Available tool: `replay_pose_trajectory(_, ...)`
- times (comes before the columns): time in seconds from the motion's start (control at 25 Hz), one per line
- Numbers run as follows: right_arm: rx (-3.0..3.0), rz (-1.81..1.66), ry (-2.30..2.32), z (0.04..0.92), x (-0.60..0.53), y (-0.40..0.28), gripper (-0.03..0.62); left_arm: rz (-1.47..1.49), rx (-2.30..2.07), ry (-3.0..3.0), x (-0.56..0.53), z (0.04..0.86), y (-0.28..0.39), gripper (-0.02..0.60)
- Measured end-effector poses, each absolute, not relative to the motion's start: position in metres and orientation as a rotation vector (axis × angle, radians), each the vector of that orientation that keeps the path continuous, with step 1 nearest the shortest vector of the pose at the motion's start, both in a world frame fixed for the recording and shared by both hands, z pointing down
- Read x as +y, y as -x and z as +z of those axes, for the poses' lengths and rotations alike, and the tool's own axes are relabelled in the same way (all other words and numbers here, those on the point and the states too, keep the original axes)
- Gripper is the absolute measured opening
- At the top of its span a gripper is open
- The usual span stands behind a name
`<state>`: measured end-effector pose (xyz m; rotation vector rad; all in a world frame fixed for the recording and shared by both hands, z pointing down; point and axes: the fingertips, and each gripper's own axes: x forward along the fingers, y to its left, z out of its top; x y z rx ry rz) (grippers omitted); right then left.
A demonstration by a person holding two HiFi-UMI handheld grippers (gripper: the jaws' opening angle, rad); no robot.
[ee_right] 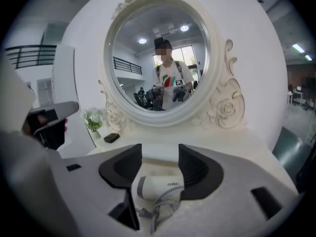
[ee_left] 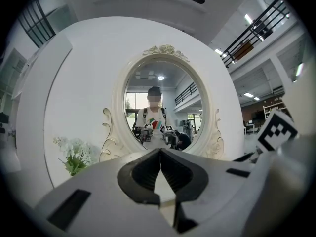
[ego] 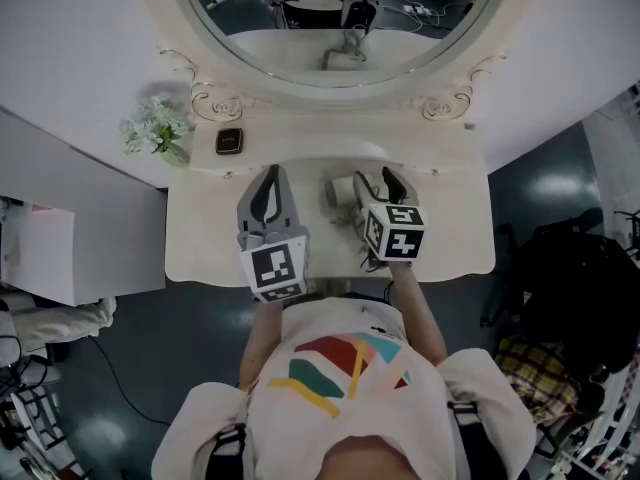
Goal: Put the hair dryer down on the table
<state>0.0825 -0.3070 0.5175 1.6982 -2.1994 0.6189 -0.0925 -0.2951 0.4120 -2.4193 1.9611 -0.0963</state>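
The white hair dryer (ego: pixel 342 190) (ee_right: pixel 160 185) lies on its side on the cream vanity table (ego: pixel 450 238), with its grey cord bunched beside it. My right gripper (ego: pixel 377 181) (ee_right: pixel 160 154) hangs low over it. Its jaws stand wide apart with the dryer's body between them near their base, and I see no pad pressing on it. My left gripper (ego: pixel 270 174) (ee_left: pixel 160 151) hovers over the table to the left of the dryer. It is shut, tips together, with nothing in it.
An oval mirror (ego: pixel 340 18) with a carved frame rises at the back of the table. White flowers (ego: pixel 155 128) and a small dark case (ego: pixel 229 141) stand at the back left. A white cabinet (ego: pixel 40 253) flanks the left, a dark bag (ego: pixel 580 268) the right floor.
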Motion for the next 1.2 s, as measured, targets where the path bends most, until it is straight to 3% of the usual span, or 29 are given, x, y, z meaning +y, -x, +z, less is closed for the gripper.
replay_pose_trajectory(0.4,-2.424,0.302,-1.887,0.406,-0.297,-0.081,0.024,-0.038,1.914,2.433,-0.292,0.388,0.085,0.005)
replay_pose_trajectory(0.64,-2.456,0.142,-1.951,0.387,-0.287,-0.080,0.002,-0.012,1.895,2.419,-0.289,0.381,0.085,0.005)
replay_pose_trajectory(1.2,-2.440,0.144,-1.937,0.401,-0.283,-0.073,0.000,-0.003,1.888,2.404,-0.294,0.376,0.087,0.005)
